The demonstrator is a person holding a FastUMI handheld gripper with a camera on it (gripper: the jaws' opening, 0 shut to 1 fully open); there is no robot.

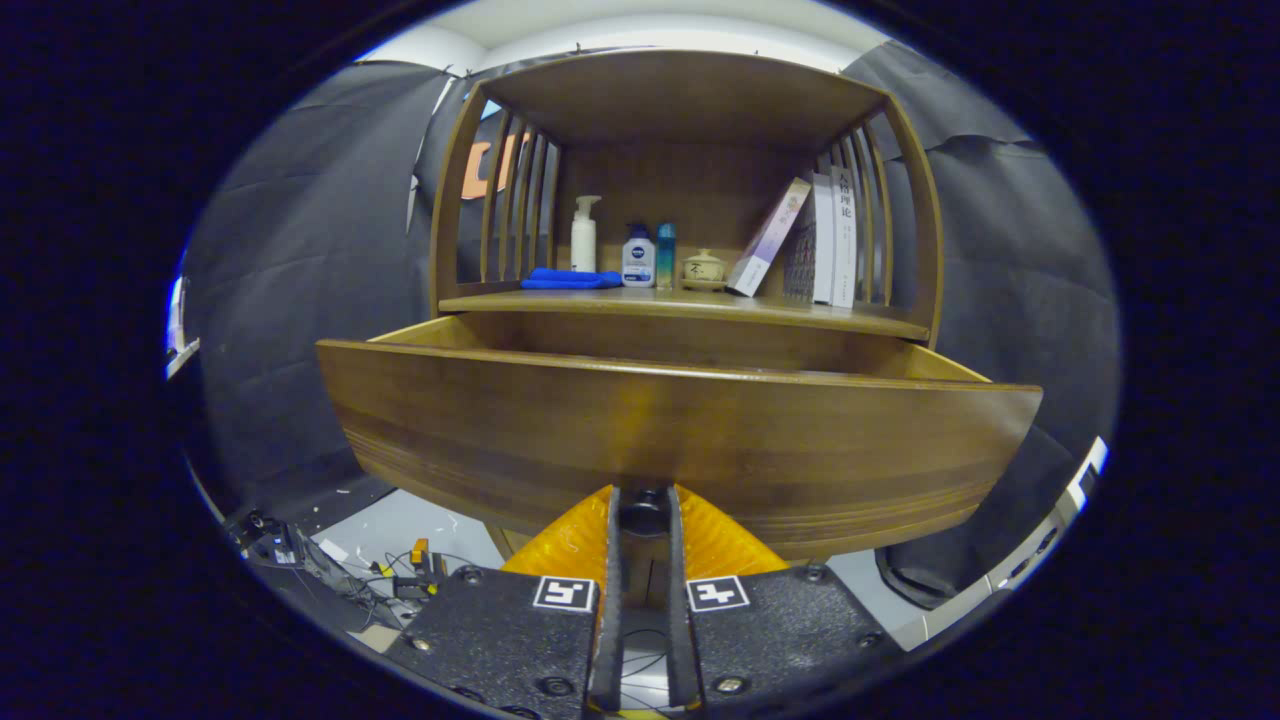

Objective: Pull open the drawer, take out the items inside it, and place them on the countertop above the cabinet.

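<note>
Black cloth walls (300,250) all round; pale floor (400,530) strewn with cables (380,580); white ceiling (620,25) above.

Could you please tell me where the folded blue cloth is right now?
In the gripper view the blue cloth lies on the countertop beyond the open drawer, left of the white pump bottle.

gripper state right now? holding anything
gripper: shut on the drawer knob, a dark round knob pinched between both fingers at the pulled-out drawer front.
</note>
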